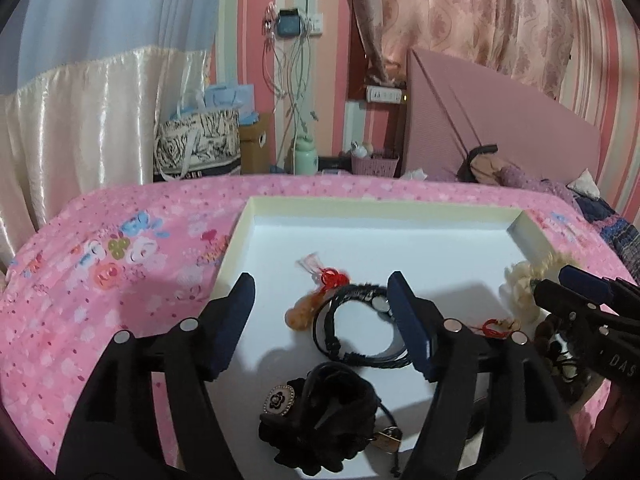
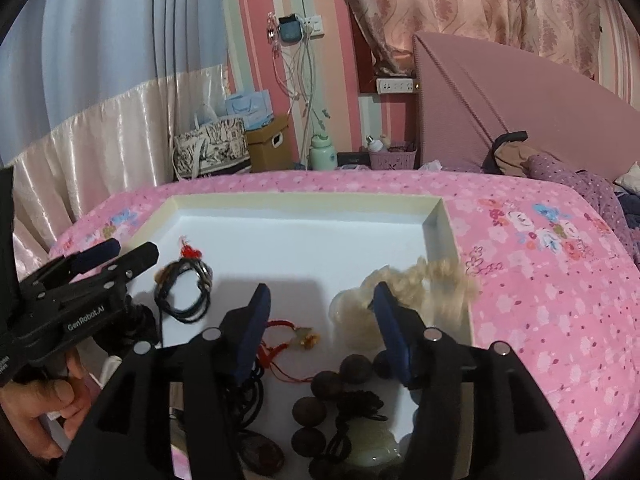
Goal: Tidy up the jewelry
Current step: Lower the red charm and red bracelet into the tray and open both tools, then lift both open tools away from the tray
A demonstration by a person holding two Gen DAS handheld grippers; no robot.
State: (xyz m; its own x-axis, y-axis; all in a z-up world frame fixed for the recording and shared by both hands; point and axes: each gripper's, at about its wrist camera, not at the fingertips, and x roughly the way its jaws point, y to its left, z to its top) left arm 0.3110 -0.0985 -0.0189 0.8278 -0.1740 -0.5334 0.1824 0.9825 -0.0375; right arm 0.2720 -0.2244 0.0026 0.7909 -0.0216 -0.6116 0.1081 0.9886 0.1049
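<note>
Both grippers hover over the white tray (image 1: 532, 228) on the pink flowered bed (image 1: 100, 280), and neither has anything in hand. The left gripper (image 1: 320, 300) has its jaws wide apart, framing the black cord bracelet (image 1: 360, 332) that lies flat on the tray floor, pads clear of it on both sides. Just past it sits a small orange charm with a red knot (image 1: 316, 296), and nearer the camera a black fabric flower with a brooch (image 1: 320, 412).

Over on the right, the right gripper (image 2: 320, 308) also stands with jaws parted and nothing between the pads. Below it lie a red-cord pendant (image 2: 296, 338) and a string of dark round beads (image 2: 340, 384); a fluffy cream scrunchie (image 2: 424, 284) slumps against the tray's right wall.

As for progress: every piece in sight is already inside the tray, so the gathering looks done. What is left, by my reading, is the tidying itself, since the pieces crowd the near end, some overlapping, while the far half of the tray lies bare.
</note>
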